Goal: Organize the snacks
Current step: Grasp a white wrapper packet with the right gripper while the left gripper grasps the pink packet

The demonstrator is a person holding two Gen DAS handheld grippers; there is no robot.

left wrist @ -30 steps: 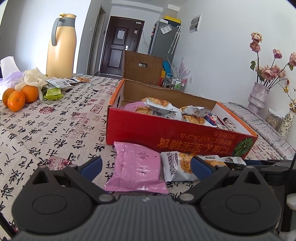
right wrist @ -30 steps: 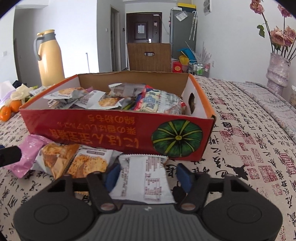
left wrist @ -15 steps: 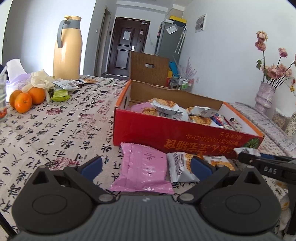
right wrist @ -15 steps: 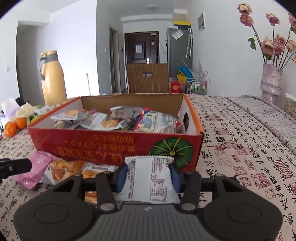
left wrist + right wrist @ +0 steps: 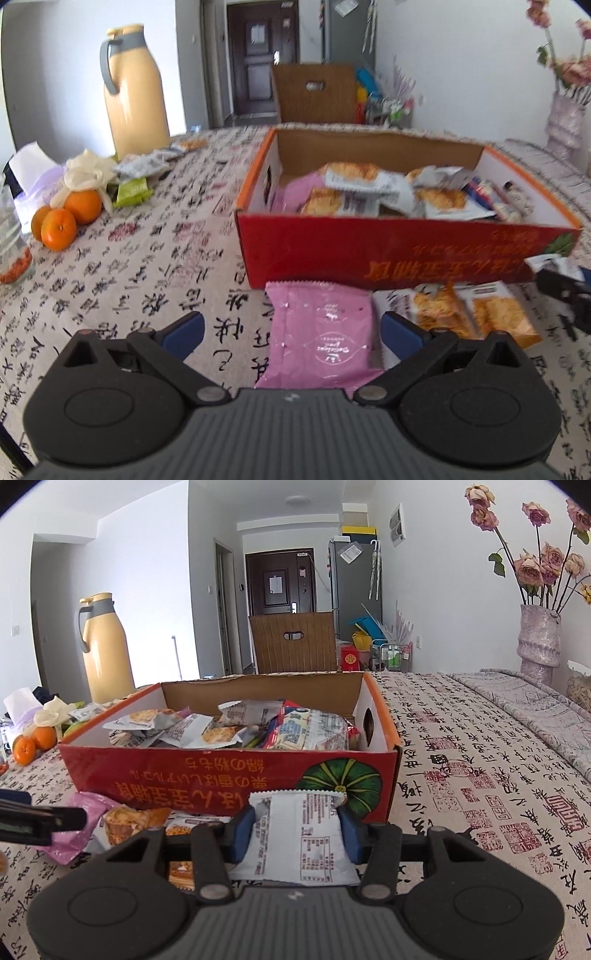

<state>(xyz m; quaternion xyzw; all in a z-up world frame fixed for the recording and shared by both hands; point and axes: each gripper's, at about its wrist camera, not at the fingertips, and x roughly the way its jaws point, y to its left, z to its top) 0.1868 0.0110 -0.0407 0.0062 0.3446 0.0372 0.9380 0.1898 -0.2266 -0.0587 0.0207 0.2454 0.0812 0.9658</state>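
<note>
A red cardboard box [image 5: 332, 251] [image 5: 184, 771] holds several snack packets. In front of it on the table lie a pink packet [image 5: 321, 332] and orange-print packets [image 5: 461, 314] [image 5: 136, 818]. My left gripper [image 5: 291, 330] is open and hangs low over the table. The pink packet lies between its blue fingertips, closer to the right one, and neither pad presses on it. My right gripper [image 5: 295, 830] is shut on a white packet [image 5: 295, 812], both blue pads against its sides, just before the box's front wall. Its black tip also shows at the far right of the left wrist view.
At the back left of the patterned tablecloth are a yellow thermos jug [image 5: 133, 92], oranges [image 5: 62, 221], loose packets [image 5: 147, 166] and a glass jar [image 5: 11, 240]. A vase of dried roses [image 5: 539, 642] stands far right. A wooden chair back [image 5: 295, 642] rises behind the box.
The right jaws narrowed onto the white packet and now hold it a little higher. The left gripper shifted and tipped downward, with the pink packet nearer its right fingertip.
</note>
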